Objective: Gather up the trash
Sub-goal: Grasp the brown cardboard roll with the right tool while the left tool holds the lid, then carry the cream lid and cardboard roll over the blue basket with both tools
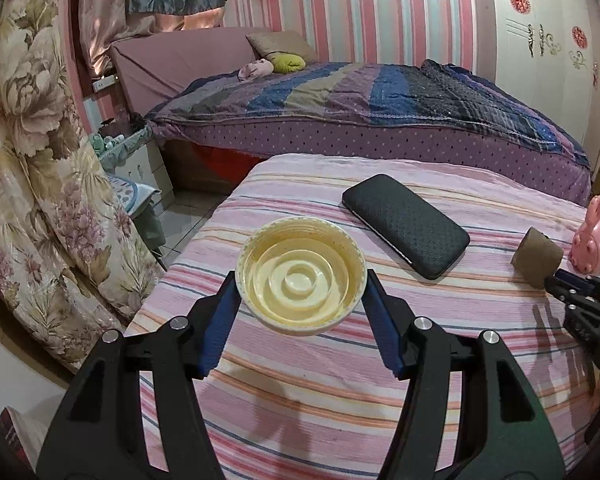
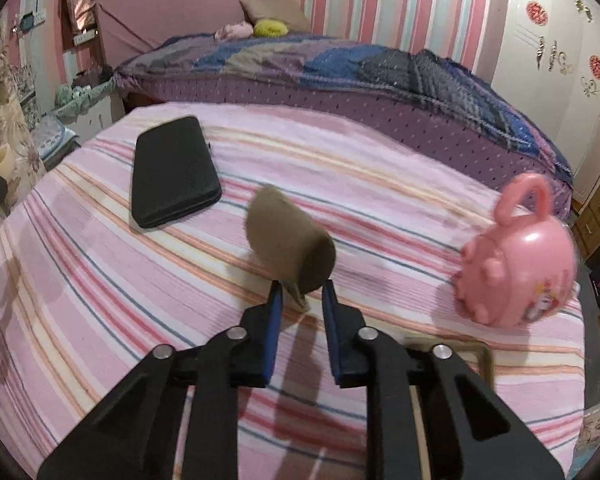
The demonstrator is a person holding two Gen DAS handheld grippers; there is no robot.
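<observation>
A: Left tool (image 1: 302,294)?
B: Clamped on the cream lid (image 1: 300,276), held above the striped table (image 1: 340,380).
A: Right tool (image 2: 300,292)?
B: Pinching the near end of the brown cardboard tube (image 2: 290,240). Beyond lie 1 black case (image 2: 174,176), a pink toy (image 2: 520,264), then the bed (image 2: 340,72).

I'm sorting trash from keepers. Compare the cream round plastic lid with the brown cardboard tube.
The cream round plastic lid is wide, shallow and ringed inside; the brown cardboard tube is a plain narrow cylinder. The lid is held lifted off the striped pink cloth by the left gripper, hollow side up; the tube lies sideways, pinched at one end by the right gripper. Both are gripped.
</observation>
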